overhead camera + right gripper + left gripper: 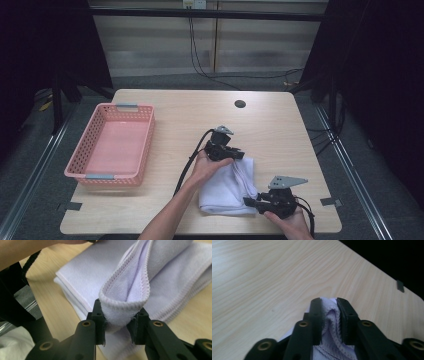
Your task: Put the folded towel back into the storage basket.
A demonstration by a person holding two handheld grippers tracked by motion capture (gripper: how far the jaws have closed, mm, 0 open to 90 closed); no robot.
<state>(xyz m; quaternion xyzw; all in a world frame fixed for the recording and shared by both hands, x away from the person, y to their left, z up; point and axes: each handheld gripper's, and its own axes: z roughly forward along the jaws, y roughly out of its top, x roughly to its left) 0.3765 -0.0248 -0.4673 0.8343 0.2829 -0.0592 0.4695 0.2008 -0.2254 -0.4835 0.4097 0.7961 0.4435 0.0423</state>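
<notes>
A folded white towel (227, 187) lies on the wooden table (280, 130) near its front edge. My left gripper (240, 156) is at the towel's far edge, held in a hand and pointing right. In the left gripper view a bunched fold of the towel (332, 322) sits loosely between its jaws (329, 302), which stand apart. My right gripper (248, 201) is at the towel's near right corner, pointing left. In the right gripper view a puffed loop of the towel's hem (122, 310) rests between its parted jaws (120, 312), uncompressed, with the rest of the towel (100, 272) spread beyond.
A pink plastic basket (80, 150) stands on the table's left side. A dark round hole (240, 104) is near the table's far edge. Small tape marks (330, 201) sit at the front corners. A forearm (170, 215) crosses the front of the table.
</notes>
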